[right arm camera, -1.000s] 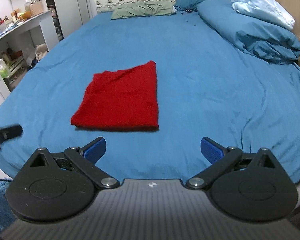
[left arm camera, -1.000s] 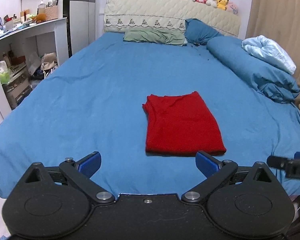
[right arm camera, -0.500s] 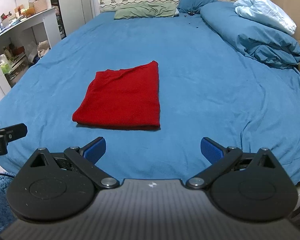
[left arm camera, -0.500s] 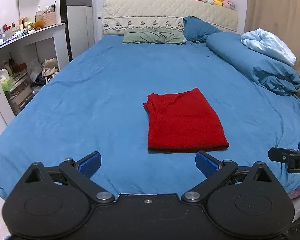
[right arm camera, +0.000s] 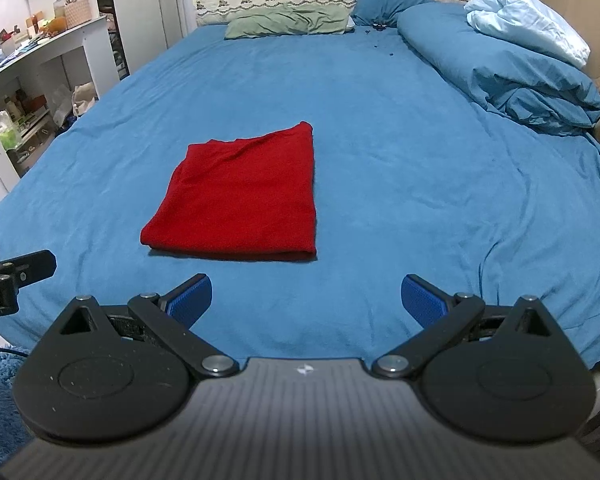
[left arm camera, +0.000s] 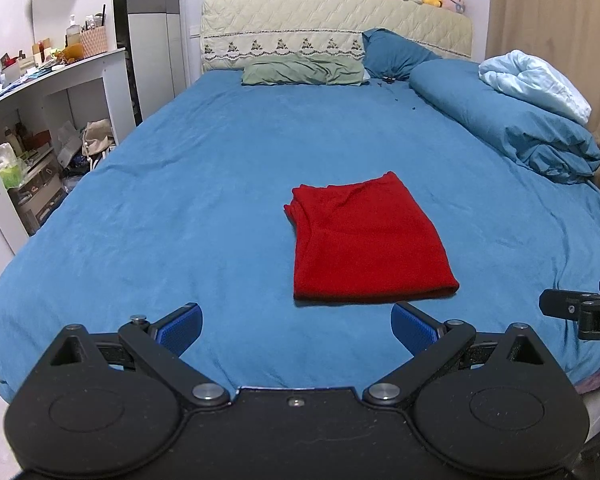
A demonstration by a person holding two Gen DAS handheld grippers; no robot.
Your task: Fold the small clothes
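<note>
A folded red cloth (left arm camera: 366,240) lies flat on the bed (left arm camera: 204,184), near its near edge. The left gripper (left arm camera: 296,322) and right gripper (right arm camera: 306,298) hang before it, both spread wide and empty.

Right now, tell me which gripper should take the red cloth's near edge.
Probably left. The left gripper, open, sits almost straight before the red cloth; from the open right gripper the cloth lies off to its left.

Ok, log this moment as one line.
left gripper: open, empty | right gripper: open, empty | red garment: folded, flat on blue bed sheet, untouched | both grippers at foot of bed
</note>
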